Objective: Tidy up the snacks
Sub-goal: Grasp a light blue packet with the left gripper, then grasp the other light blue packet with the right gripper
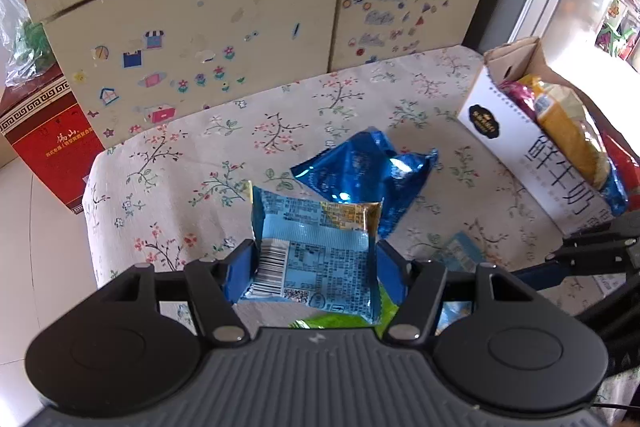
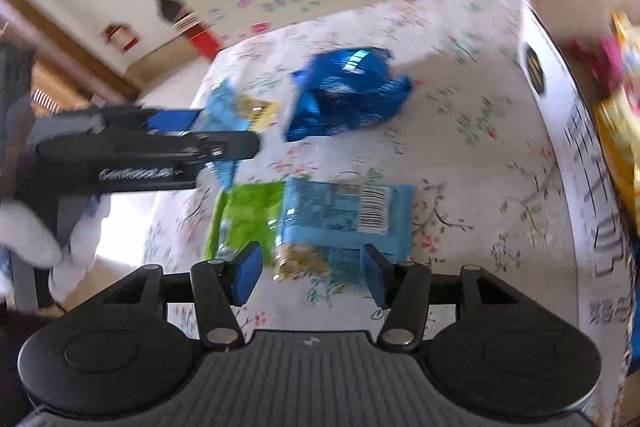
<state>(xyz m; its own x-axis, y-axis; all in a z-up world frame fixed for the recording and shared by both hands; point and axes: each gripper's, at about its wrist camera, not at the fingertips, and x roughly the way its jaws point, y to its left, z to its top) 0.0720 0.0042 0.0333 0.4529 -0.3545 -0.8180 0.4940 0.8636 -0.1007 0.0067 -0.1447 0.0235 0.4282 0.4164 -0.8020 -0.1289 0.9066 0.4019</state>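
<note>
Snack packets being sorted toward the box

Left gripper fingers clamp a light-blue foil packet, lifted for boxing; right gripper fingers straddle another blue packet, unclenched.

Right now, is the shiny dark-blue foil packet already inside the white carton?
No, the shiny dark-blue foil packet lies on the floral tablecloth, apart from the white carton.
</note>
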